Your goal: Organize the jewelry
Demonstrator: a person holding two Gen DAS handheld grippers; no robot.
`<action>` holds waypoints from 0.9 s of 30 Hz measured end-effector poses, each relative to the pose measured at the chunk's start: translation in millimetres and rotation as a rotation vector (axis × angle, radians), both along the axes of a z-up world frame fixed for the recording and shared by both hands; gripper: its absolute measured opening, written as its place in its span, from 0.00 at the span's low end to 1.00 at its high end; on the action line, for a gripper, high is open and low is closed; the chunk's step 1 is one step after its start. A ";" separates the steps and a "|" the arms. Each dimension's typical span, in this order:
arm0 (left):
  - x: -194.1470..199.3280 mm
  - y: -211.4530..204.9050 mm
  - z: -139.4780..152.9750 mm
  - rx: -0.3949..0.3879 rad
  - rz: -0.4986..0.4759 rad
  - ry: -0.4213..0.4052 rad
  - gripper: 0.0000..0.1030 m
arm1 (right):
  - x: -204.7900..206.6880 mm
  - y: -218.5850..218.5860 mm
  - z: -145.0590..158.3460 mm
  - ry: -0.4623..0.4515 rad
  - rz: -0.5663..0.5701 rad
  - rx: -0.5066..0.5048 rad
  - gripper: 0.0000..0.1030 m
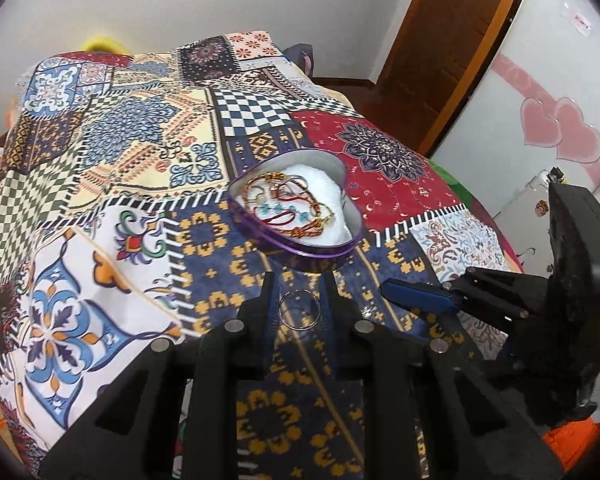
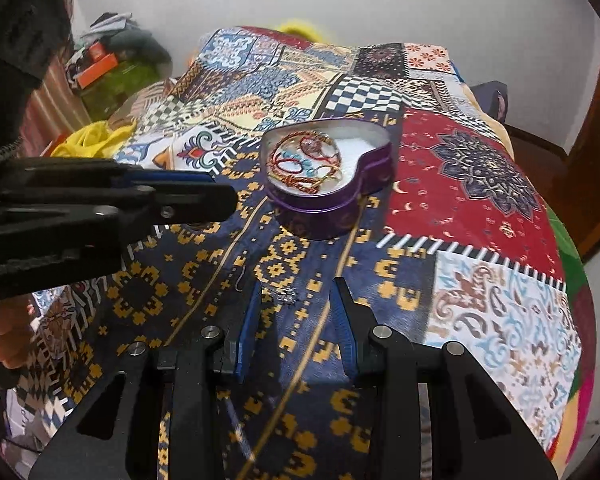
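Plainly, in the left wrist view, the left gripper (image 1: 300, 292) has a thin metal ring (image 1: 300, 309) between its two dark fingers (image 1: 269, 300). The ring's edges meet both inner faces, so the jaws look clamped on it, held above the patchwork cloth (image 1: 112, 184). From the ring, the purple heart-shaped tin (image 1: 296, 245) lies at about twelve o'clock, just beyond the fingertips, with its long axis running roughly from ten to four o'clock. Inside, on a white lining, sits a tangle of red, gold and turquoise bracelets (image 1: 290, 206). The right gripper (image 1: 416, 296) comes in at three o'clock, its blue-padded tips pointing toward the ring and standing near it but apart.

In the right wrist view, the right gripper (image 2: 296, 300) has its blue-lined jaws standing apart, gripping nothing. Just beyond and between its tips, a small glittering piece (image 2: 284, 295) lies on the cloth, too small to identify. The tin (image 2: 332, 196) is at twelve o'clock, well beyond those tips. The left gripper (image 2: 204, 200) reaches in from nine o'clock, its tip close to the tin's left wall; the ring is not visible from this side.

By my judgement, the left hand is nearer the tin, and the coming move is a short carry forward toward twelve o'clock, over the near rim.
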State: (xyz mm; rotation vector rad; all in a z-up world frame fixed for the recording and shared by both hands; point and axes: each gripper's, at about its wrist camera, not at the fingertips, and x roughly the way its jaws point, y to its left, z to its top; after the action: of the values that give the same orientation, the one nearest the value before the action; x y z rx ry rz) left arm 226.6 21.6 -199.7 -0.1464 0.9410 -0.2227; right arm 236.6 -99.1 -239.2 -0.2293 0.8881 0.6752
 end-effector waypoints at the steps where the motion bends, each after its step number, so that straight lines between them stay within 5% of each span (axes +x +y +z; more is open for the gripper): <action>1: -1.3 1.0 -0.4 0.002 0.002 -0.001 0.19 | -1.3 1.4 -0.4 -0.008 0.001 -0.006 0.28; 5: -5.7 3.2 -1.5 0.002 0.009 -0.002 0.19 | -1.9 6.1 -2.1 -0.010 0.016 -0.021 0.09; 27: -3.2 8.1 30.8 0.002 0.024 -0.095 0.19 | 8.6 -14.3 66.7 -0.138 -0.071 0.114 0.09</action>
State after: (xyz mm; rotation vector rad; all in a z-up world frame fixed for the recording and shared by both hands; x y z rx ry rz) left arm 223.3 29.7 -169.0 -0.1439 0.8450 -0.2047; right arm 245.2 -113.4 -172.5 -0.1396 0.7200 0.6345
